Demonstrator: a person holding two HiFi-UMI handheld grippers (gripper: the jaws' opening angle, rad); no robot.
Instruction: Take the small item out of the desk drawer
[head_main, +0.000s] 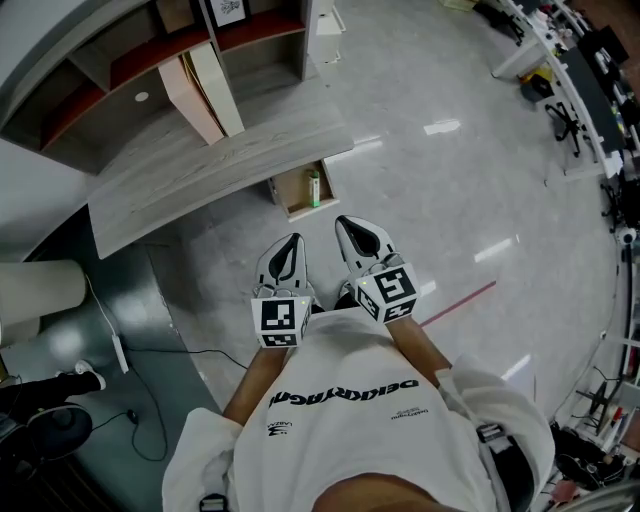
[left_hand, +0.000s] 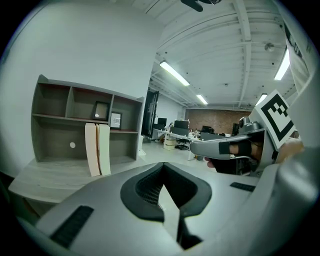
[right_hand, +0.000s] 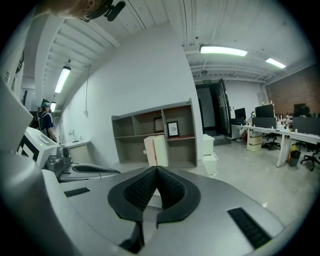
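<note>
Close in at chest: left gripper (head_main: 289, 245) and right gripper (head_main: 352, 228) side by side, both pinched tight, nothing between. Ahead, glossy grey floor (head_main: 450, 190). Then drawer (head_main: 292, 192) standing open under wooden desk top (head_main: 220, 160), small green item (head_main: 314, 187) inside. Behind, shelf unit (head_main: 150, 62). Far off, office workstations (head_main: 580, 80).

left gripper (left_hand: 163, 162): jaws together, empty | desk (left_hand: 42, 180): two upright folders (left_hand: 97, 149) | right gripper (left_hand: 220, 147) alongside

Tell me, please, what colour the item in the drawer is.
Green item; clearest in the head view.
</note>
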